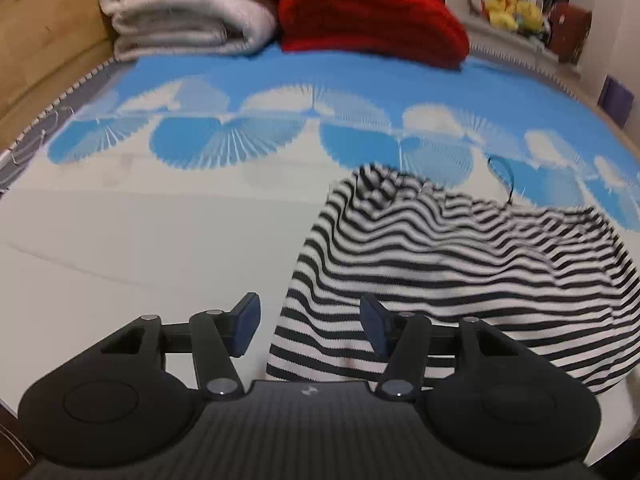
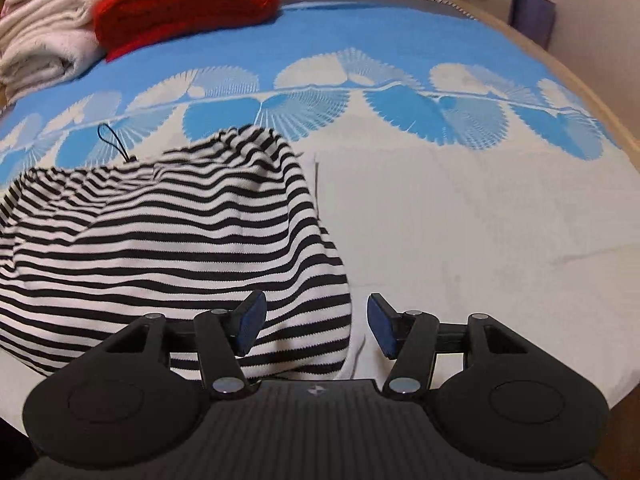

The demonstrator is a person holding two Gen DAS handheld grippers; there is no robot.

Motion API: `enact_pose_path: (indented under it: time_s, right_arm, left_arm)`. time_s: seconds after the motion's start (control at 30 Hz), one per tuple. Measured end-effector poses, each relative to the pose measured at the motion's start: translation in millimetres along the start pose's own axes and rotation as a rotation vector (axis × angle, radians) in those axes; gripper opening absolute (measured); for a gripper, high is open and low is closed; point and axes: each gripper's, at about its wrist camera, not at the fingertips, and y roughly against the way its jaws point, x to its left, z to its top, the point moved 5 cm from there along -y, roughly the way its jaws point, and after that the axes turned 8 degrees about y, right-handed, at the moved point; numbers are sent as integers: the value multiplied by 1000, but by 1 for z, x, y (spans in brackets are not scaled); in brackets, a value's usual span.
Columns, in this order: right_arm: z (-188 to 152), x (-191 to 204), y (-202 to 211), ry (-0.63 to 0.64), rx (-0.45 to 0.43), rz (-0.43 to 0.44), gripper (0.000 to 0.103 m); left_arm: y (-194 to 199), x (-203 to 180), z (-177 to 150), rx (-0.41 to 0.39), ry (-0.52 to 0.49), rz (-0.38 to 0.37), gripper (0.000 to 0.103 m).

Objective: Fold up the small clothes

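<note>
At the bottom of the left wrist view the left gripper [image 1: 308, 328] has its blue-padded fingers apart with nothing pinched between them; the near left edge of the striped garment [image 1: 460, 272] shows through the gap and past the right-hand finger, but the pads do not press on it. The right wrist view mirrors this: the right gripper [image 2: 316, 328] stands with its fingers spread and empty, and the garment's near right edge [image 2: 160, 240] lies under and behind its left-hand finger. The black-and-white striped piece fills the centre right of the left view and the centre left of the right view, lying on the white and blue bedspread [image 1: 160, 240] as a rounded, rumpled mound with a thin black loop [image 2: 112, 140] at its far edge. It looks folded over at least once, yet lumpy rather than flat, so smoothing or another fold probably remains. Farther off, at the top of both frames, a folded white blanket [image 1: 188, 8] and a red folded blanket [image 1: 368, 16] sit side by side.
</note>
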Motion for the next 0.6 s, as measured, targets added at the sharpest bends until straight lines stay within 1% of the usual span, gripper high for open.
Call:
enact_pose_path:
  time_s: [0.07, 0.1, 0.17, 0.2, 0.23, 0.3, 0.37, 0.43, 0.53, 0.6]
  right_arm:
    - [-1, -1, 9, -12, -24, -1, 58]
    - [0, -2, 14, -21, -39, -2, 58]
    - [0, -3, 24, -41, -73, -2, 58]
    - [0, -3, 31, -51, -95, -2, 58]
    - [-1, -4, 37, -57, -114, -1, 58]
    - [-2, -3, 47, -50, -148, 1, 58]
    - [-5, -1, 55, -27, -175, -7, 58]
    - [-7, -2, 61, -8, -192, -14, 58]
    - [-11, -5, 63, 4, -191, -24, 58]
    - [-13, -7, 63, 11, -186, -34, 58]
  left_arm:
    - [11, 3, 1, -26, 23, -15, 62]
    - [16, 5, 1, -26, 33, -17, 62]
    - [23, 8, 2, -31, 26, -10, 58]
    - [27, 10, 3, -36, 19, -11, 49]
    - [30, 14, 4, -33, 18, -18, 35]
    - [33, 25, 1, -18, 47, -33, 21]
    - [34, 35, -1, -12, 93, -43, 19]
    - [34, 44, -5, 13, 168, -54, 19]
    - [23, 48, -17, 97, 300, -89, 19]
    - [13, 46, -31, 145, 356, -93, 20]
